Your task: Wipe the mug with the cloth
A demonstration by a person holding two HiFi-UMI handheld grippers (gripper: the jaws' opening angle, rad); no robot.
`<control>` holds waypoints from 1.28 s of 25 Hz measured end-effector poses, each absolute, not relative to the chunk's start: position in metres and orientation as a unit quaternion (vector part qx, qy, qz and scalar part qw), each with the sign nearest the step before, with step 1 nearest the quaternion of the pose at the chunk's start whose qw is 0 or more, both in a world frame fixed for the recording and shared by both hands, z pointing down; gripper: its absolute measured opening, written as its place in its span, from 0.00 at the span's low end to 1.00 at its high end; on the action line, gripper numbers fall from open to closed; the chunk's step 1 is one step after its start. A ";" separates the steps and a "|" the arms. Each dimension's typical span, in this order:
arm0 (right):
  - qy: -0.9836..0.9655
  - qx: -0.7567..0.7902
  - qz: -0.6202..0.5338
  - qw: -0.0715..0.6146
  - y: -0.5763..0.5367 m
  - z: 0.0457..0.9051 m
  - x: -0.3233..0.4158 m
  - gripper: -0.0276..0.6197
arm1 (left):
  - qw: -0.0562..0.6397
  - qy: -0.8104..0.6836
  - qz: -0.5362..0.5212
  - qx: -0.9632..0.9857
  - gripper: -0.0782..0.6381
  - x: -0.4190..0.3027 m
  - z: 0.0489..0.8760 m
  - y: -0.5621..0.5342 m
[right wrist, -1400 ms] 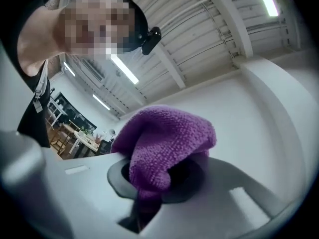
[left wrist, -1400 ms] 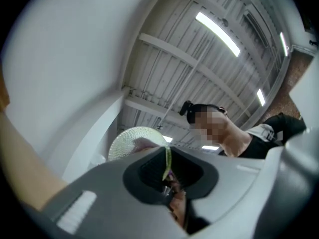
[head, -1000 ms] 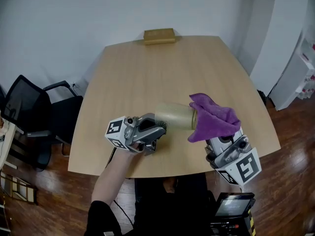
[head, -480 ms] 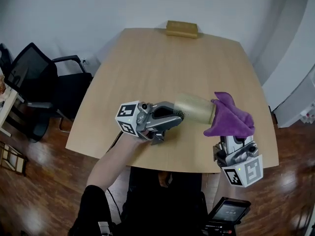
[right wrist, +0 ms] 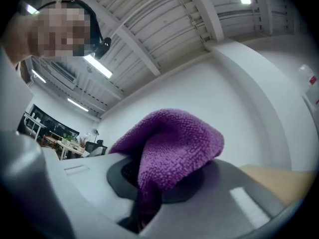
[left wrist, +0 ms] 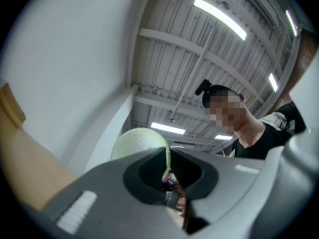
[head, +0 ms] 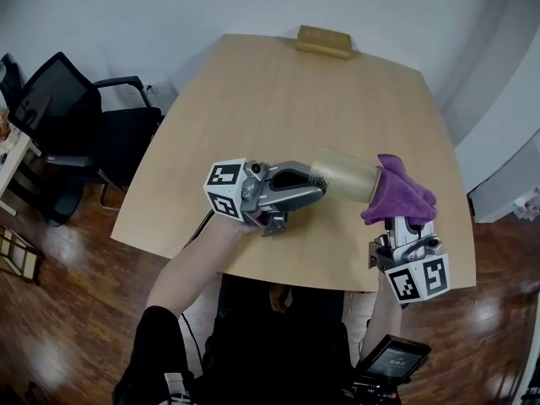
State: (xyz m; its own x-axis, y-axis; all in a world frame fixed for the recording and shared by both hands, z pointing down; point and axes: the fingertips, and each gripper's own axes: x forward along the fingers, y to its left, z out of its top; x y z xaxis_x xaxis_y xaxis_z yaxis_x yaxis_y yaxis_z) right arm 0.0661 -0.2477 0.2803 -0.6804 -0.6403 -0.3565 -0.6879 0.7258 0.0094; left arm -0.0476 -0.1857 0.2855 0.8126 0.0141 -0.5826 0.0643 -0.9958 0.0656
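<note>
In the head view my left gripper [head: 317, 190] is shut on the wall of a pale green mug [head: 344, 175], which it holds on its side above the wooden table [head: 253, 99]. In the left gripper view the mug [left wrist: 137, 142] rises just beyond the jaws, its thin wall pinched between the pads. A purple cloth [head: 400, 194] is bunched against the mug's right end. My right gripper [head: 402, 225] is shut on it from below, fingertips hidden by the fabric. In the right gripper view the cloth [right wrist: 172, 151] fills the gap between the jaws.
A tan box [head: 323, 40] lies at the table's far edge. A black office chair [head: 63, 116] stands to the left on the wooden floor. A small screen device [head: 392, 359] sits low near the person's lap. White walls surround the table.
The right gripper has sunk a little with the cloth, which now sits lower against the mug's end. The left gripper holds the mug much as before. The head camera has shifted.
</note>
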 end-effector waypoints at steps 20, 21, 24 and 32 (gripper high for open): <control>0.918 -0.323 0.123 0.193 -0.222 0.256 0.055 0.10 | 0.036 0.000 -0.310 0.950 0.17 -0.049 0.281 -0.191; 0.919 -0.321 0.132 0.188 -0.219 0.258 0.051 0.10 | 0.040 0.005 -0.309 0.950 0.17 -0.047 0.283 -0.191; 0.920 -0.332 0.124 0.164 -0.230 0.278 0.044 0.09 | 0.040 0.018 -0.307 0.951 0.17 -0.047 0.284 -0.187; 0.917 -0.354 0.057 0.174 -0.253 0.292 0.069 0.10 | 0.016 0.007 -0.289 0.957 0.17 -0.046 0.283 -0.184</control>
State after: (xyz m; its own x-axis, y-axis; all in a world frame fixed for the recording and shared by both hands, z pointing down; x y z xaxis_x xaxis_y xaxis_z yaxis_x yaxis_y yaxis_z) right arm 0.0692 -0.2530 0.2916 -0.6885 -0.6305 -0.3584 -0.6698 0.7423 -0.0190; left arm -0.0463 -0.1844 0.2832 0.8325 0.0034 -0.5541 0.0224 -0.9994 0.0274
